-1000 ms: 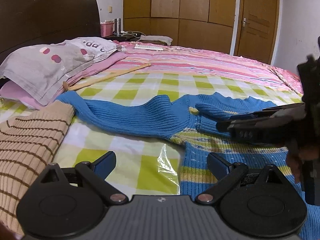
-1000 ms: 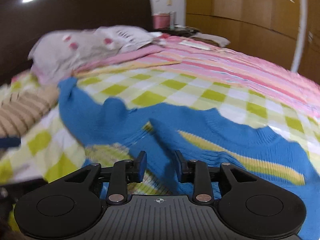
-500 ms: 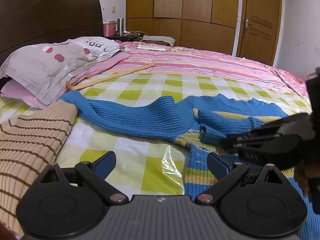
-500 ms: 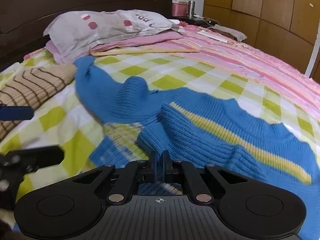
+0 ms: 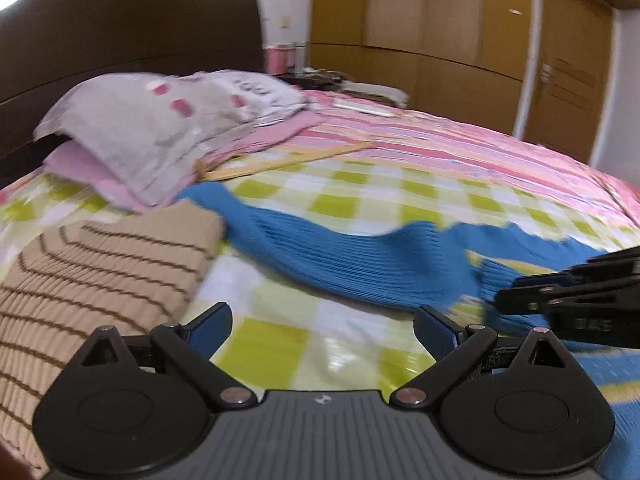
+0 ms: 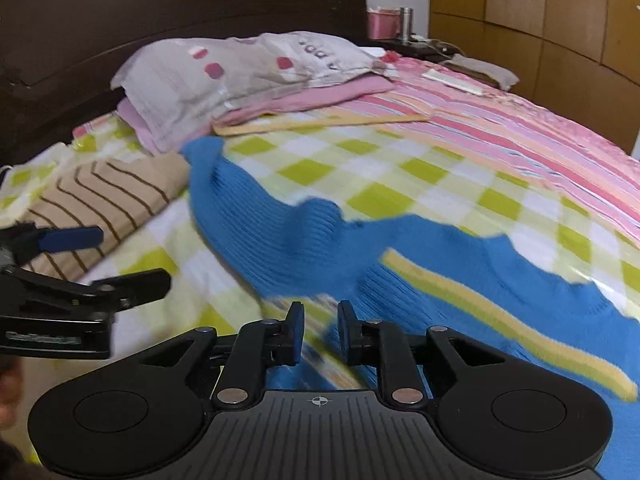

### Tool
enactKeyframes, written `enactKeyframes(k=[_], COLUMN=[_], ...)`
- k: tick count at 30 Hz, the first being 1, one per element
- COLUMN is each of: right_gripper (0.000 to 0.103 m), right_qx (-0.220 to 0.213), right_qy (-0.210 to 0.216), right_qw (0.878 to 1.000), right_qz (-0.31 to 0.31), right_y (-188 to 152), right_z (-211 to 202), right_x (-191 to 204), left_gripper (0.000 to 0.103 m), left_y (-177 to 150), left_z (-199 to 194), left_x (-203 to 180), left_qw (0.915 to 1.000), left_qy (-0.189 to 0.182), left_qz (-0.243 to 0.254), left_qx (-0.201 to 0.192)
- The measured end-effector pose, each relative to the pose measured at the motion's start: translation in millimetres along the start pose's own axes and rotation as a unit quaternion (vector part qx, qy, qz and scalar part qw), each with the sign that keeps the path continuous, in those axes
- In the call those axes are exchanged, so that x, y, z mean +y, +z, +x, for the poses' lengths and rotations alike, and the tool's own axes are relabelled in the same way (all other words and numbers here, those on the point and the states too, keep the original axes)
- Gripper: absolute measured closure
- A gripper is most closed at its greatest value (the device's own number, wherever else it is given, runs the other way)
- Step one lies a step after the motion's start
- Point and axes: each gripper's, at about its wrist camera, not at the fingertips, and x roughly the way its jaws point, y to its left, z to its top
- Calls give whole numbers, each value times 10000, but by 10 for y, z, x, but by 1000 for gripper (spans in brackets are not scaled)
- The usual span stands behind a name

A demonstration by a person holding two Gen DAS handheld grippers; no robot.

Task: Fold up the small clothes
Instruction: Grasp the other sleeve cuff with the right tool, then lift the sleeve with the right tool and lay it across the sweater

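Left wrist view: we have the left gripper (image 5: 322,322) low in frame, jaws spread wide, nothing between them, angled down over the green-checked sheet (image 5: 352,200). Just right of it the right gripper (image 5: 520,298) comes in from the side, its tips at a bunched fold of the blue sweater (image 5: 360,264). The sweater lies across the bed, one sleeve stretched left toward the beige striped garment (image 5: 104,268), sleeve end touching its corner. Behind that, a grey pillow (image 5: 160,120) on pink bedding, then the dark headboard (image 5: 132,28) and wooden wardrobe (image 5: 440,20).

Right wrist view: right gripper (image 6: 318,330) points down at the sweater (image 6: 280,240); its jaws have just been opening and stand narrowly parted, blue knit directly under them; whether any is caught we cannot tell from the blur. Left gripper (image 6: 120,258) is at the left edge, apart from the sweater.
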Motion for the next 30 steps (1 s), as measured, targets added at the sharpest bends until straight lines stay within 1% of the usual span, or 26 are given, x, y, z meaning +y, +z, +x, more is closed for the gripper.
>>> enactKeyframes(k=[3, 6, 8, 10, 15, 23, 30], right_gripper=[84, 84, 83, 78, 76, 76, 76], right_qx=[-43, -34, -6, 18, 238, 343, 573], right_qy=[183, 407, 574, 720, 1085, 1162, 1242], right_qw=[9998, 9991, 9983, 9974, 9937, 9918, 9884], right_qz=[-86, -81, -77, -48, 164, 417, 665], right_y=[218, 456, 632, 787, 1120, 1498, 1581], right_z=[114, 275, 424, 587, 1105, 1788, 2212], right_x=[140, 285, 400, 513, 756, 943, 973], left_gripper=[0, 0, 0, 0, 1, 1, 1], left_y=[65, 127, 151, 146, 108, 20, 1], left_z=[51, 86, 106, 121, 182, 325, 371], left_x=[133, 212, 267, 332, 437, 491, 538], left_qw=[9998, 9993, 9989, 9984, 9981, 9991, 9993], left_qy=[158, 311, 406, 502, 541, 406, 363], left_qz=[-155, -153, -106, -60, 26, 91, 52], left_qx=[-6, -121, -200, -247, -286, -68, -20])
